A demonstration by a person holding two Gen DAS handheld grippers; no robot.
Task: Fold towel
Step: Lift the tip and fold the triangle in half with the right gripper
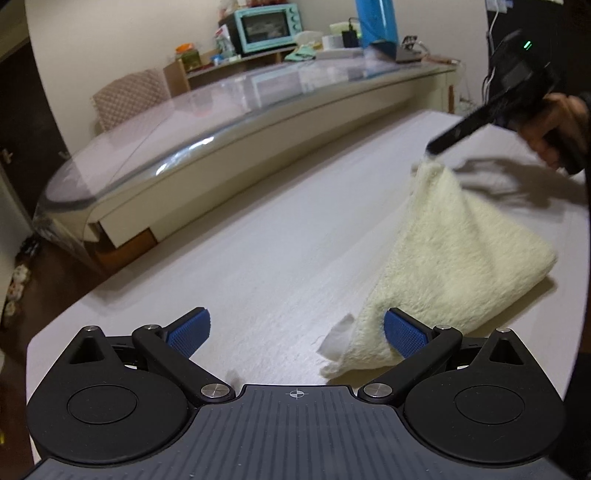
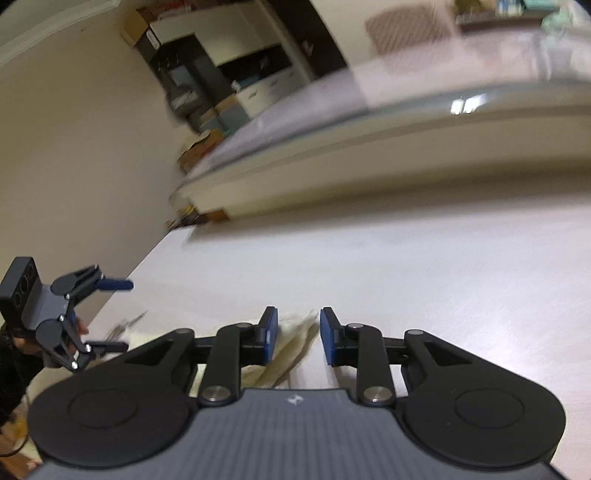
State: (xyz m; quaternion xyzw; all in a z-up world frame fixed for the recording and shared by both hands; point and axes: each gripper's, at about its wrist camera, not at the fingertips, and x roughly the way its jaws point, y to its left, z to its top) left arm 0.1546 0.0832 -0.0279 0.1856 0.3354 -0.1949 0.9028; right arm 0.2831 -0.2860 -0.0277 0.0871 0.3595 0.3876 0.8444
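Note:
A cream fluffy towel (image 1: 454,258) lies folded on the white table (image 1: 258,266), with one corner lifted into a peak. My left gripper (image 1: 295,332) is open and empty, its right pad beside the towel's near corner, where a white tag sticks out. My right gripper (image 1: 430,151) is at the top of the raised corner in the left wrist view. In the right wrist view its jaws (image 2: 295,338) stand a little apart with towel folds (image 2: 291,343) between and below them; a grip cannot be told. My left gripper also shows there (image 2: 107,314), open.
A long glass-topped counter (image 1: 229,122) runs along the far side of the table, with a teal toaster oven (image 1: 266,26) and clutter behind it. A patterned chair back (image 1: 129,96) stands at the left. The table's left edge drops to a dark floor.

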